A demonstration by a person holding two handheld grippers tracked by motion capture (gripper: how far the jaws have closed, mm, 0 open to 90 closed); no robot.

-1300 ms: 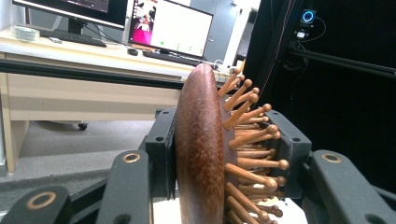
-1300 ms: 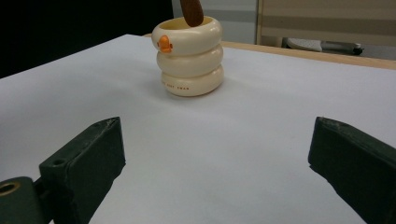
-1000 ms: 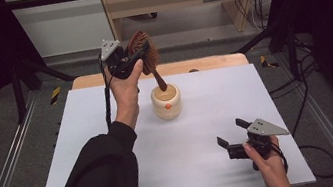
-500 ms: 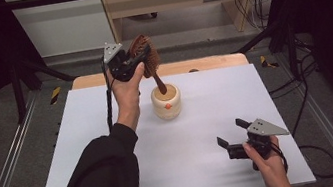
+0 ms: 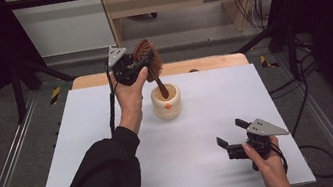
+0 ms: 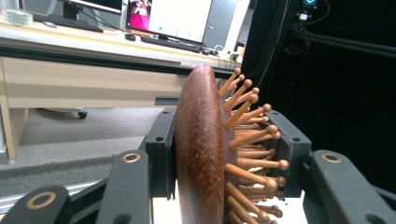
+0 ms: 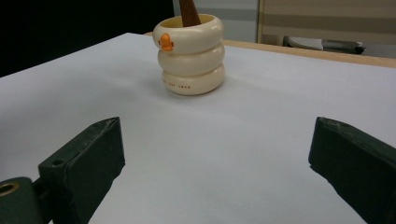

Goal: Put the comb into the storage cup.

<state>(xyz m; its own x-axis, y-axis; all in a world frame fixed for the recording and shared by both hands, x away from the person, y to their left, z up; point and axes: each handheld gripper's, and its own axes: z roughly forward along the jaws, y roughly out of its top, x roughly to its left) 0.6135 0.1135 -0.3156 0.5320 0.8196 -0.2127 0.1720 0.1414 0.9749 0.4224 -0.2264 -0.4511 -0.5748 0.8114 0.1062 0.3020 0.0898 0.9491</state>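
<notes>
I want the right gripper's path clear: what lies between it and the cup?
Nothing: between the right gripper and the cup lies bare white table, per the right gripper view.

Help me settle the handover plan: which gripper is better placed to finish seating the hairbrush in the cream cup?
Left. The left gripper is shut on the hairbrush head, its handle already inside the cup. The right gripper rests open near the table's front edge, apart from the cup.
</notes>
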